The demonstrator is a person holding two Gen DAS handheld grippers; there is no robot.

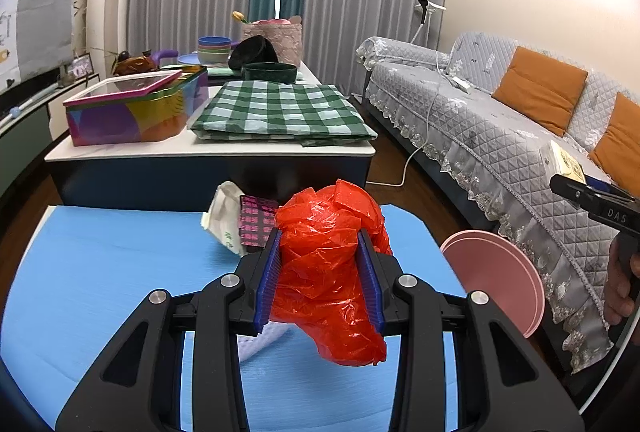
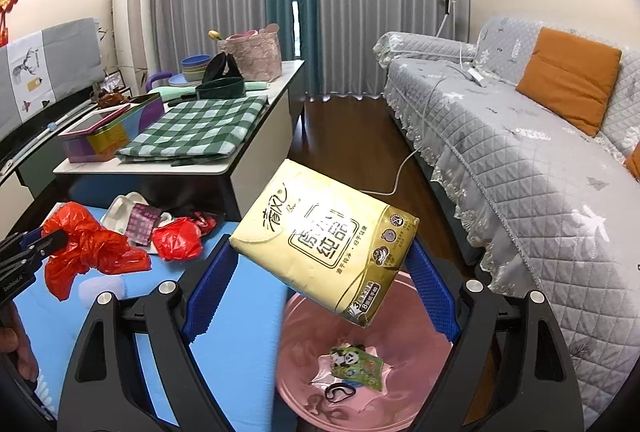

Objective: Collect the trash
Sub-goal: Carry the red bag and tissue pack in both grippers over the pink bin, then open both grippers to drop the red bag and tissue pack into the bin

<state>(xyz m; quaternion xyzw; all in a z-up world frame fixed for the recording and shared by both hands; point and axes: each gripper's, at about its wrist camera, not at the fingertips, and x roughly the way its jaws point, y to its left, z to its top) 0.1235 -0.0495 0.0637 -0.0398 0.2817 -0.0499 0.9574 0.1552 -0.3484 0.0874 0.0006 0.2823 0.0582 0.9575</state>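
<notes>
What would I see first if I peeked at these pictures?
A crumpled bright red plastic bag, squeezed in the left gripper above the blue mat. Then a yellow tissue pack in the right gripper, over the pink bin beside the mat.

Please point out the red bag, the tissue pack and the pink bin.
red bag (image 1: 324, 264), left wrist view, crumpled middle between the pads.
tissue pack (image 2: 324, 236), right wrist view, printed front face.
pink bin (image 2: 404, 336), right wrist view, bare inner wall.

Green checked cloth (image 1: 282, 109) beside colourful tin (image 1: 132, 111) on table; 2 orange cushions (image 1: 540, 87) on sofa (image 2: 520, 151)
</notes>
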